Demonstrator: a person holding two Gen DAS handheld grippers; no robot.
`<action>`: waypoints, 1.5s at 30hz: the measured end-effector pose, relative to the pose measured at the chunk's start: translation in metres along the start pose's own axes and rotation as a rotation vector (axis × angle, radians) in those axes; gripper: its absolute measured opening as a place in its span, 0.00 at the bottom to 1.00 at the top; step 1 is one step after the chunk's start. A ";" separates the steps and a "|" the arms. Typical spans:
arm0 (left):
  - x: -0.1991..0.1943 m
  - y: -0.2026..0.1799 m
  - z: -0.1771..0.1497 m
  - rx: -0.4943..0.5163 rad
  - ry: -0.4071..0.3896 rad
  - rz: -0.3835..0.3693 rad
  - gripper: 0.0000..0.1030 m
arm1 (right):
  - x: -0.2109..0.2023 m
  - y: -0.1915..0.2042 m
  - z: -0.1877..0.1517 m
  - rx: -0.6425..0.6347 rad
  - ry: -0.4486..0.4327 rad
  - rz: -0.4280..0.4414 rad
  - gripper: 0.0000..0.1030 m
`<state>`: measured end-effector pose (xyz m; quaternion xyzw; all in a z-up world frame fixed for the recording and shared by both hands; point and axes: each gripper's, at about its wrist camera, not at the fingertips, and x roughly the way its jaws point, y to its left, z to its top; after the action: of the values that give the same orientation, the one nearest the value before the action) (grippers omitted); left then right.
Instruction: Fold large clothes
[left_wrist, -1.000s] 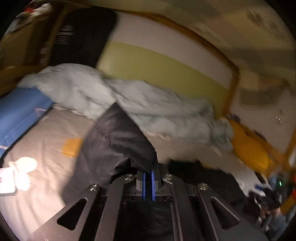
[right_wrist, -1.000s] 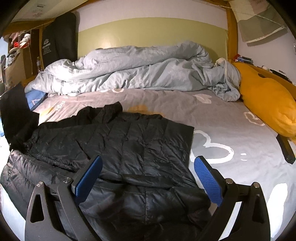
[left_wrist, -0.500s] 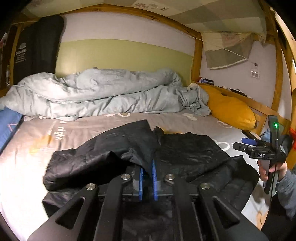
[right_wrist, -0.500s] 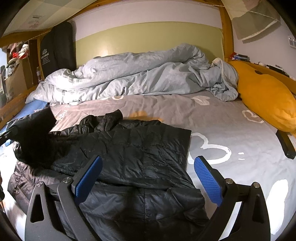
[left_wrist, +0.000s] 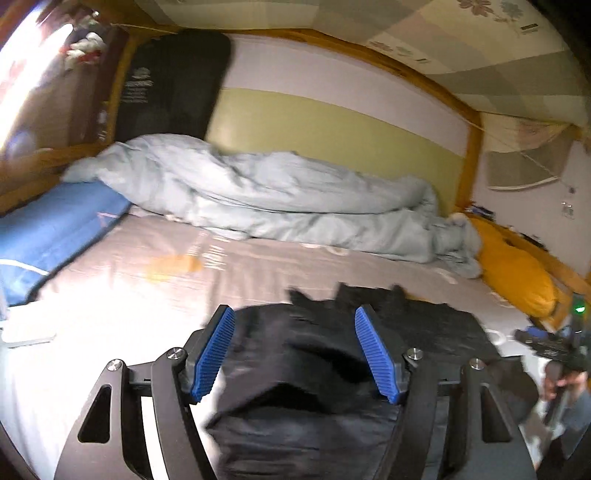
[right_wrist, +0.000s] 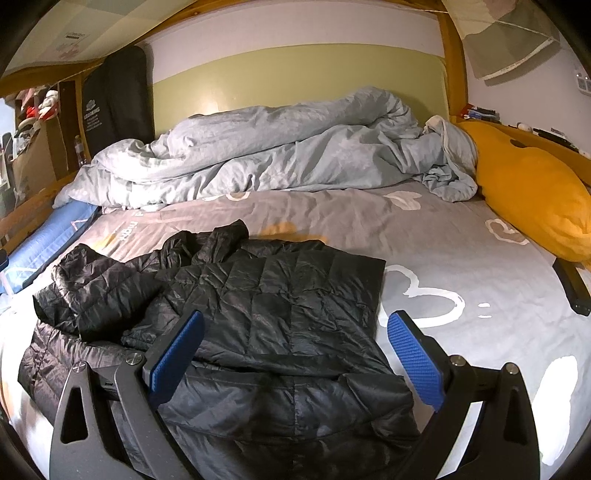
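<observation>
The left tool (left_wrist: 293, 354) has just been opening: its blue ribbed pads (left_wrist: 376, 354) stand well apart, and a fold of the black quilted puffer jacket (right_wrist: 280, 306) lies loose between them, pressed by neither pad. The right tool (right_wrist: 295, 358) hovers low over the near hem of the jacket with its jaws spread wide and nothing between them.

The jacket lies spread on the grey printed bedsheet (right_wrist: 461, 258), near the foot of the bed, its left sleeve (right_wrist: 99, 291) doubled back across the body and the hood bunched toward the far side. Beyond it a pale blue-grey duvet (right_wrist: 280, 155) is heaped against the green wall, with an orange pillow (right_wrist: 535, 199) along the right edge and a blue bolster (left_wrist: 51, 236) along the left.

The jacket looks light, puffy and soft, with a slick shell that is likely to slide and spring back out of a fold. The firmer places to pinch seem to be the stitched hem, the cuffs and the seam lines, taking a thick bite so that the shell does not slip from the pads
</observation>
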<state>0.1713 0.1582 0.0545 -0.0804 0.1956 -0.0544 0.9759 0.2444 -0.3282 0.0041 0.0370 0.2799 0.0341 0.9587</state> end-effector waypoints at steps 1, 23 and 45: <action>0.003 0.008 -0.002 0.034 -0.017 0.046 0.68 | 0.000 0.002 -0.001 -0.005 0.000 0.002 0.96; 0.097 0.037 -0.055 -0.012 0.412 0.013 0.68 | 0.045 0.252 -0.008 -0.336 0.193 0.234 0.94; 0.141 0.043 -0.087 -0.004 0.531 0.113 0.68 | 0.073 0.083 0.032 -0.128 0.142 -0.168 0.12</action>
<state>0.2699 0.1687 -0.0853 -0.0544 0.4491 -0.0188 0.8916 0.3194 -0.2408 -0.0002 -0.0504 0.3466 -0.0260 0.9363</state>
